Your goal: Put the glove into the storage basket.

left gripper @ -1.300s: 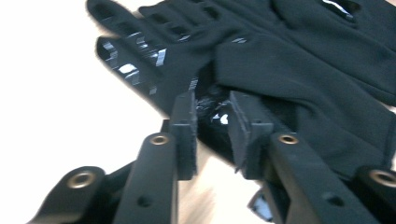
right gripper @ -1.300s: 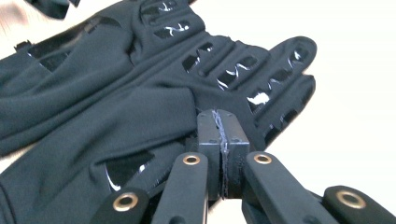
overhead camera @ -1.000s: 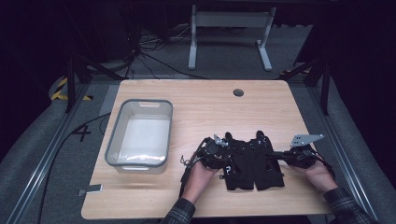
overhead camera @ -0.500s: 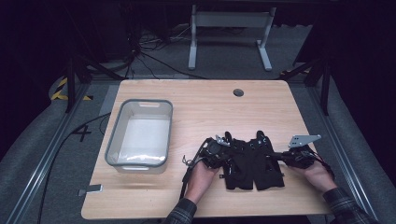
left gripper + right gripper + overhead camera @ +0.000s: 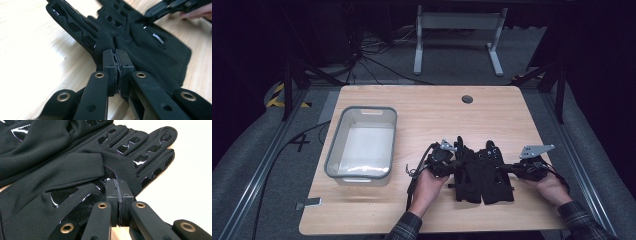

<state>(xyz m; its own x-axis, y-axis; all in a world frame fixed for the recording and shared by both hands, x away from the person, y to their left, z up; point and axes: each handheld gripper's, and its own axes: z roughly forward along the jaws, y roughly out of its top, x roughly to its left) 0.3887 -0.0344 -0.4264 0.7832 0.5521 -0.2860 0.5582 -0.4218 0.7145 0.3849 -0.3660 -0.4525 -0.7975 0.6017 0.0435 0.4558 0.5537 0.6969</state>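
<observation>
Two black gloves with glossy grip patches lie side by side, fingers pointing away from me, on the wooden table. The left glove has my left gripper at its outer edge. In the left gripper view the jaws are pressed together on a fold of that glove. At the outer edge of the right glove, my right gripper is shut on the fabric. Its own view shows the closed jaws at the glove's side, below the fingers.
A clear plastic bin stands on the table's left half. A round cable hole sits near the far edge. The right gripper and the hand holding it appear at the top of the left gripper view.
Almost nothing has changed. Both grippers stay at the gloves' outer edges, and the left one has shifted very slightly toward the near edge.
</observation>
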